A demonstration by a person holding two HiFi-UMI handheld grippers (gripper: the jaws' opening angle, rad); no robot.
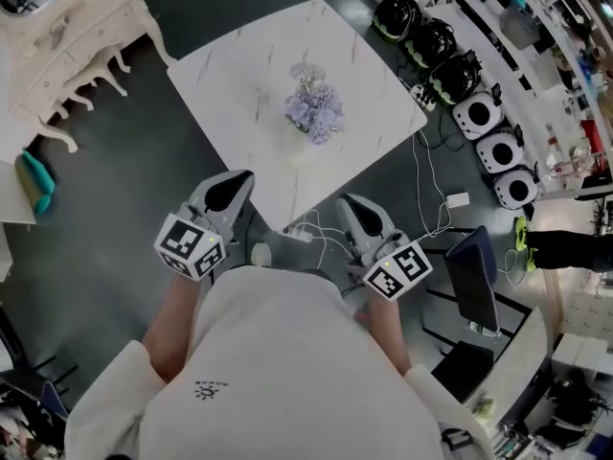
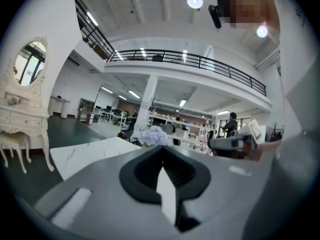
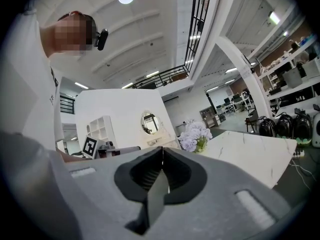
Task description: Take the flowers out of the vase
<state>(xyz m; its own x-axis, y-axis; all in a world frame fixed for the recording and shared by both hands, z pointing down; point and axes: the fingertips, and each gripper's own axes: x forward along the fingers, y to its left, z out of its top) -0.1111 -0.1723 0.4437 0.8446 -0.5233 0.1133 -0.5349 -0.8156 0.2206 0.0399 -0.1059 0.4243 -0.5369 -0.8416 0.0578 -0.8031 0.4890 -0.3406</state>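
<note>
A bunch of pale lavender flowers (image 1: 314, 111) stands near the middle of the white marble table (image 1: 239, 75). Its vase is hidden under the blooms. My left gripper (image 1: 233, 188) and right gripper (image 1: 352, 209) hover side by side just short of the table's near corner, well apart from the flowers. Both are shut with nothing between the jaws. In the left gripper view the flowers (image 2: 156, 135) show just above the closed left gripper (image 2: 162, 149). In the right gripper view the flowers (image 3: 196, 135) sit up and right of the closed right gripper (image 3: 161, 149), on the table (image 3: 250, 149).
A white carved dresser (image 1: 67, 36) stands at the far left, with a teal object (image 1: 36, 182) below it. Black helmets (image 1: 431, 41) and white devices (image 1: 498, 151) line the right side. Cables (image 1: 306, 233) lie on the floor by the table's corner. A dark chair (image 1: 474, 281) stands at the right.
</note>
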